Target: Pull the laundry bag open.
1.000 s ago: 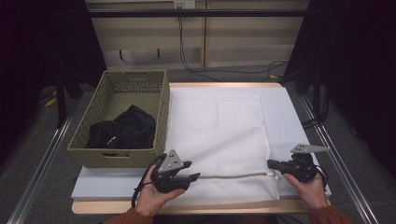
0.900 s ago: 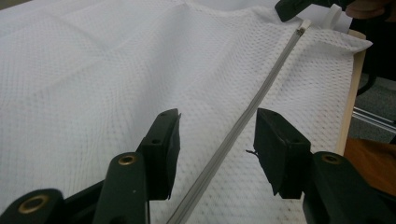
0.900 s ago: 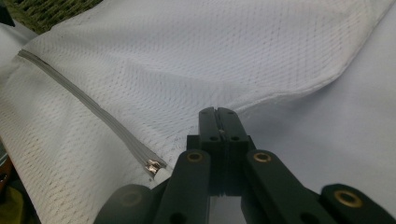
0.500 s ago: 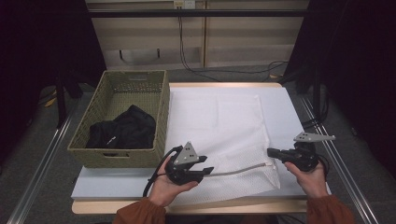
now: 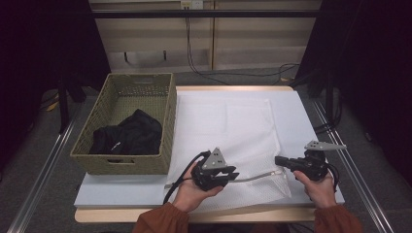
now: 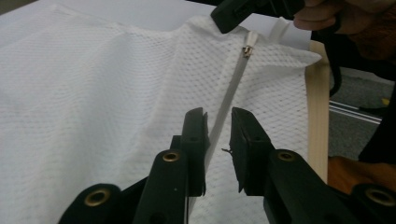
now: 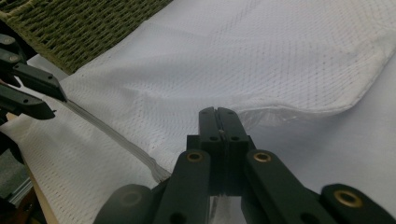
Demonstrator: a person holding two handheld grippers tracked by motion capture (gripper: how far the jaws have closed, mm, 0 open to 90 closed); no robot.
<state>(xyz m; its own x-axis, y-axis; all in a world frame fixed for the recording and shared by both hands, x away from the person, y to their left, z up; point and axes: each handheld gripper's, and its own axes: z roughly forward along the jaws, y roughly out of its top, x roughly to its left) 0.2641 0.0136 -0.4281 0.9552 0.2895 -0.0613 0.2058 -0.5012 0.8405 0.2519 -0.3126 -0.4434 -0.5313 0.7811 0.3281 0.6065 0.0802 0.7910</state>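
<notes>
Around the zipper (image 6: 229, 105), half-closed left claw (image 6: 218, 135)

I work in a lab-like recording room, not a home. My table (image 5: 194, 204) is a plain white-topped bench on metal rails (image 5: 43, 170) over grey carpet, hemmed by black curtains (image 5: 43, 43). Cables (image 5: 194, 53) hang down a bare panelled wall (image 5: 252, 39) from a socket (image 5: 191, 5).

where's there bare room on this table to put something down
Bare board shows along the near left edge of the table, below the wicker basket, and in a strip right of the mesh bag. The near edge is crowded: left gripper and right gripper work the bag's zipper.
</notes>
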